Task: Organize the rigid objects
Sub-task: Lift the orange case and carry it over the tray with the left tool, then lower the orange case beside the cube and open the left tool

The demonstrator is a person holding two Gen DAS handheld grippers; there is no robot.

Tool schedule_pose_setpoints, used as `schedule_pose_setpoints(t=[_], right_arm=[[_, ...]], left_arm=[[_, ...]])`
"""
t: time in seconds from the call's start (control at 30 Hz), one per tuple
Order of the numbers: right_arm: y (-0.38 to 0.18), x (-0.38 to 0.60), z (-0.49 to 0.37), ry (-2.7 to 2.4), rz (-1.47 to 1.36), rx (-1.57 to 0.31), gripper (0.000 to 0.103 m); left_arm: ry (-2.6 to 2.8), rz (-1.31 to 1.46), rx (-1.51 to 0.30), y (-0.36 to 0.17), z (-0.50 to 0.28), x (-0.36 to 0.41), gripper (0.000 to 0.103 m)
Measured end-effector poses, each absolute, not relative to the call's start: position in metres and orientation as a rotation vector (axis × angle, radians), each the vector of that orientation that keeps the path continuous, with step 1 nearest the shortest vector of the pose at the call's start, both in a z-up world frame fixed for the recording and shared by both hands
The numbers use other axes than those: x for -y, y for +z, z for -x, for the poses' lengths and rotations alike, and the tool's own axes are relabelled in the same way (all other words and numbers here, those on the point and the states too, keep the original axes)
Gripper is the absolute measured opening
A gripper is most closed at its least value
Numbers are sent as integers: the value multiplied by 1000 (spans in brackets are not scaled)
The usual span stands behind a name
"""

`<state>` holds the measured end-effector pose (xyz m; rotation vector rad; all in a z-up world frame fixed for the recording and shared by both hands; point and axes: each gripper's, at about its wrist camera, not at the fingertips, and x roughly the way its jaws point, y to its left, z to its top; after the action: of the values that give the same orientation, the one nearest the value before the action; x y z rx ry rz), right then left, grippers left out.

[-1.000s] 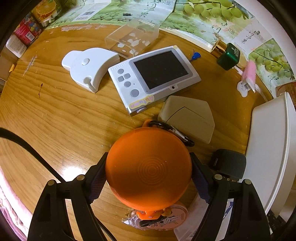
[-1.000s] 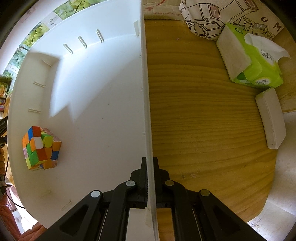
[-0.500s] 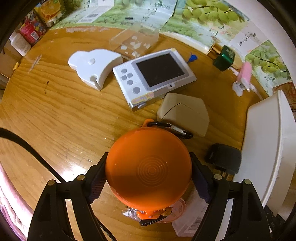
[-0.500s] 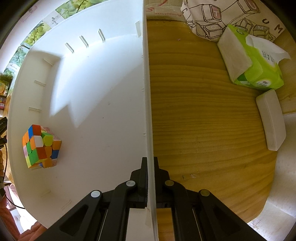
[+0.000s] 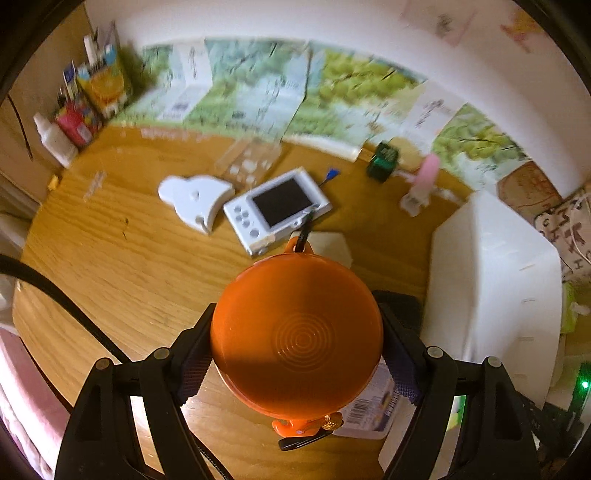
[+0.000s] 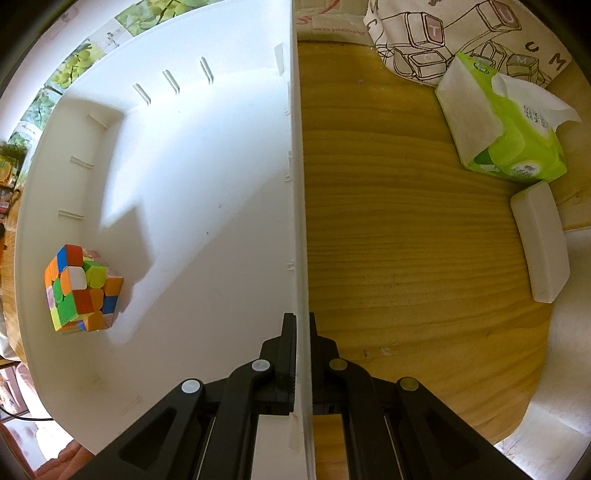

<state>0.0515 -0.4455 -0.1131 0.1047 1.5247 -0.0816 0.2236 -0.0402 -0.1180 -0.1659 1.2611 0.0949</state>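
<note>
My left gripper [image 5: 295, 343] is shut on a round orange case [image 5: 295, 332] with a black carabiner at its far end, held well above the wooden table [image 5: 122, 273]. The white bin [image 5: 491, 273] stands to its right. My right gripper [image 6: 300, 332] is shut on the bin's right wall [image 6: 297, 206]. Inside the bin a colourful puzzle cube [image 6: 83, 290] lies at the near left. On the table lie a white handheld device with a dark screen [image 5: 275, 210], a white curved piece [image 5: 195, 197] and a beige pouch [image 5: 332, 247].
A clear plastic box [image 5: 251, 162], a green box [image 5: 384, 162] and a pink item [image 5: 424, 181] lie at the back by green printed cartons. A black object [image 5: 402, 306] sits beside the bin. Right of the bin are a tissue pack [image 6: 502, 129], a white case [image 6: 541, 240] and a printed bag [image 6: 461, 33].
My left gripper has lifted the orange case up and tilted back, so the table objects look farther and the bin comes more into view. The right gripper has kept its hold on the bin wall.
</note>
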Motion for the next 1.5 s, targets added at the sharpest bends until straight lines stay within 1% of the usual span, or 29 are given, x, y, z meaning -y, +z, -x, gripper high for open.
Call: schedule_pose_setpoints(t=[0.23,0.53,0.77,1.0,1.3,1.5], right_arm=[[-111,441,-48,-81,-95,-1510,3],[-109,438,-45,-68,-79,-1501,3],[-107,438,-43,-60,-78,-1494,3],[-111,438,-40,-60,-74,-1494,3],[-114,435,-41,-55,-64,-1501,3],[-114,436,-42,-56,-72,-1501,4]], left_arm=[[23,122,-1161,-79,-208,58,83],[-88,104,-1084,-50,-187,88,83],[-158,83,-1059,-50,-171,115,83],[-247,83,-1067,-61,-155,138,83],[-474,4,-1023,-71,-130,182,83],[-628,22,-1005,-75,-124,207,83]])
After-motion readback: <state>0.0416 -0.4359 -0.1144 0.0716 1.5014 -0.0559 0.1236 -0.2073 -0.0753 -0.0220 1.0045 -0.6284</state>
